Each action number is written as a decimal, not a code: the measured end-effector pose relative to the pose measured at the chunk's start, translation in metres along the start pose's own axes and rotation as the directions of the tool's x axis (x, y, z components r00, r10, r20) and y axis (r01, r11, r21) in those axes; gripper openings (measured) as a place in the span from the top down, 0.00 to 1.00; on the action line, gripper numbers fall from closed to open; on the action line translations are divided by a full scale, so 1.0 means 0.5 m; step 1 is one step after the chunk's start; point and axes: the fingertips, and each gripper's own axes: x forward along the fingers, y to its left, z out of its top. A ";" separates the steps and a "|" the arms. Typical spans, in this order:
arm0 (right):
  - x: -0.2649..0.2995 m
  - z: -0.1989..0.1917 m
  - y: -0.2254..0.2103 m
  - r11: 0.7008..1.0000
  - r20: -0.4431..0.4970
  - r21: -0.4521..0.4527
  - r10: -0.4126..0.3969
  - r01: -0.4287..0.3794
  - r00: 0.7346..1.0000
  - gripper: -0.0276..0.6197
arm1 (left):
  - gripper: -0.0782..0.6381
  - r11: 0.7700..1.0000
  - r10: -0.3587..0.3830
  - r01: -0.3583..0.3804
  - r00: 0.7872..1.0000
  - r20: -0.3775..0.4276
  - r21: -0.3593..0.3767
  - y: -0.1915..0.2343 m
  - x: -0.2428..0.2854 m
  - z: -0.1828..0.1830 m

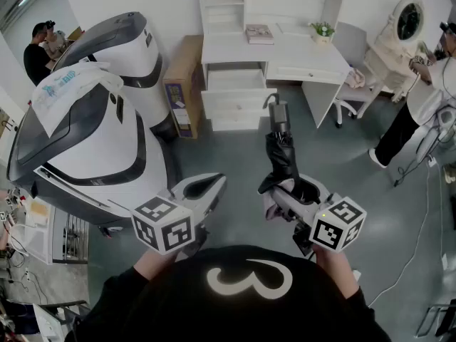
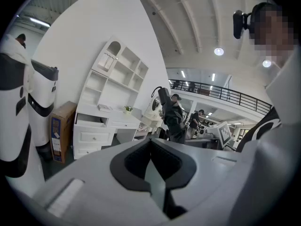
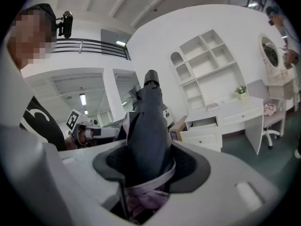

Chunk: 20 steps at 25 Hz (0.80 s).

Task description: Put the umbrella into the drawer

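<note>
My right gripper is shut on a folded dark umbrella, gripping its lower end, where a pale pink band shows. The umbrella sticks up and forward from between the jaws, handle end at the top, towards the white desk. The desk's top drawer stands open ahead; it also shows as the open drawer in the right gripper view. My left gripper hovers beside the right one, jaws together and nothing in them. In the left gripper view the left gripper faces the open drawer, with the umbrella at its right.
A large white and grey machine fills the left side. A cardboard box leans beside the white desk. A chair stands at the desk's right, a person farther right, and a cable runs over the floor.
</note>
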 end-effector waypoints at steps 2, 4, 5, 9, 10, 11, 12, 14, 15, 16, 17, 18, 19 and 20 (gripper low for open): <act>-0.006 0.005 0.004 1.000 0.003 -0.003 -0.005 0.005 1.000 0.60 | 0.88 1.000 -0.004 0.004 1.000 0.001 -0.001 -0.007 -0.006 0.004; -0.014 0.007 0.009 1.000 0.004 -0.001 -0.006 0.006 1.000 0.60 | 0.88 1.000 -0.008 0.008 1.000 -0.001 -0.001 -0.017 -0.012 0.004; -0.020 0.007 0.011 1.000 0.006 -0.001 -0.005 0.005 1.000 0.60 | 0.88 1.000 -0.010 0.010 1.000 -0.002 0.000 -0.024 -0.014 0.004; -0.037 0.009 0.016 1.000 0.010 0.001 0.012 -0.012 1.000 0.60 | 0.88 1.000 -0.012 0.012 1.000 0.005 0.017 -0.041 -0.014 0.010; -0.040 0.010 0.017 1.000 0.013 0.008 0.021 -0.021 1.000 0.60 | 0.88 1.000 -0.012 0.011 1.000 0.005 0.021 -0.044 -0.014 0.010; -0.043 0.010 0.017 0.999 0.017 0.016 0.030 -0.031 0.999 0.60 | 0.88 1.000 -0.010 0.010 1.000 0.003 0.023 -0.046 -0.013 0.009; -0.045 0.011 0.017 0.999 0.022 0.021 0.036 -0.036 0.999 0.60 | 0.88 1.000 -0.007 0.007 1.000 0.000 0.025 -0.046 -0.012 0.008; -0.044 0.012 0.010 0.999 0.030 0.022 0.035 -0.036 0.999 0.60 | 0.88 1.000 0.004 -0.004 1.000 -0.007 0.024 -0.041 -0.009 0.005; -0.042 0.011 0.005 0.999 0.030 0.023 0.035 -0.035 0.999 0.60 | 0.88 1.000 0.011 -0.011 1.000 -0.010 0.021 -0.036 -0.007 0.005; -0.038 0.009 -0.001 0.999 0.026 0.028 0.036 -0.036 0.999 0.59 | 0.88 1.000 0.019 -0.018 1.000 -0.013 0.018 -0.031 -0.006 0.004; -0.034 0.006 -0.006 0.999 0.021 0.035 0.037 -0.038 0.999 0.59 | 0.88 1.000 0.025 -0.025 1.000 -0.015 0.016 -0.026 -0.003 0.004; -0.028 0.003 -0.012 0.998 0.016 0.041 0.038 -0.039 0.999 0.59 | 0.88 0.999 0.030 -0.029 0.999 -0.018 0.013 -0.020 -0.001 0.004; -0.021 0.000 -0.017 0.998 0.012 0.046 0.039 -0.039 0.999 0.59 | 0.88 0.999 0.032 -0.032 0.999 -0.020 0.012 -0.013 0.003 0.004; -0.013 -0.003 -0.023 0.998 0.009 0.051 0.040 -0.040 0.999 0.59 | 0.88 0.999 0.033 -0.033 0.999 -0.022 0.012 -0.006 0.007 0.004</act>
